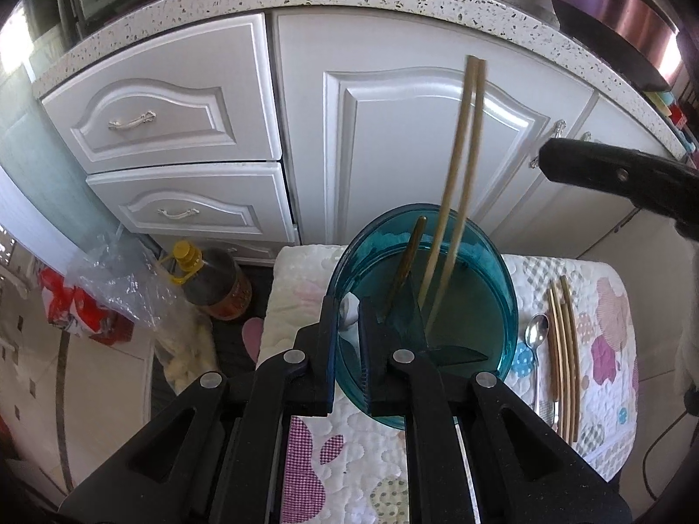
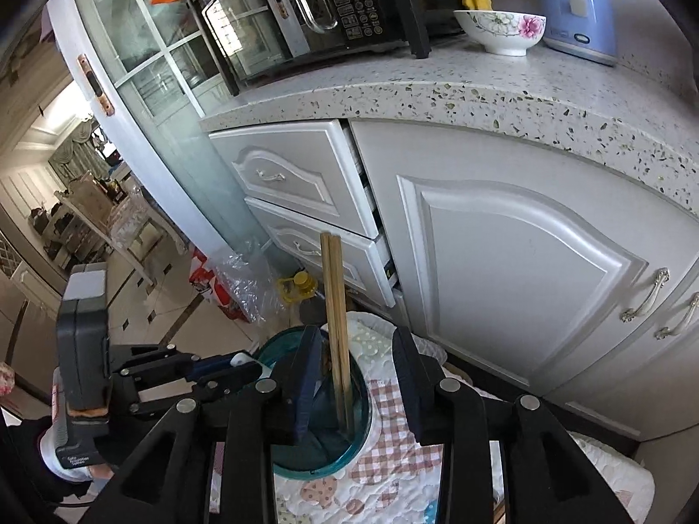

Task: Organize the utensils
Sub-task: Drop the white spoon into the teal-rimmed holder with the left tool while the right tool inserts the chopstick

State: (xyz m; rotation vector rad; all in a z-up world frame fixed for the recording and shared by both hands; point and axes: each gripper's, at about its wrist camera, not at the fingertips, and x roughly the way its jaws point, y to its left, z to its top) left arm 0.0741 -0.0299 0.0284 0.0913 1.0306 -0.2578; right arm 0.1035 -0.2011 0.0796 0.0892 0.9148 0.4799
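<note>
A teal see-through holder stands on a quilted mat. My left gripper is shut on its near rim. A pair of chopsticks stands upright inside it, next to a darker utensil handle. More chopsticks and a metal spoon lie on the mat to the right. In the right wrist view my right gripper is open above the holder, with the standing chopsticks between its fingers and untouched. The left gripper shows there at the holder's left rim.
White cabinet drawers and a door stand behind the mat under a speckled counter. An oil bottle and plastic bags sit on the floor to the left. A microwave, bowl and kettle stand on the counter.
</note>
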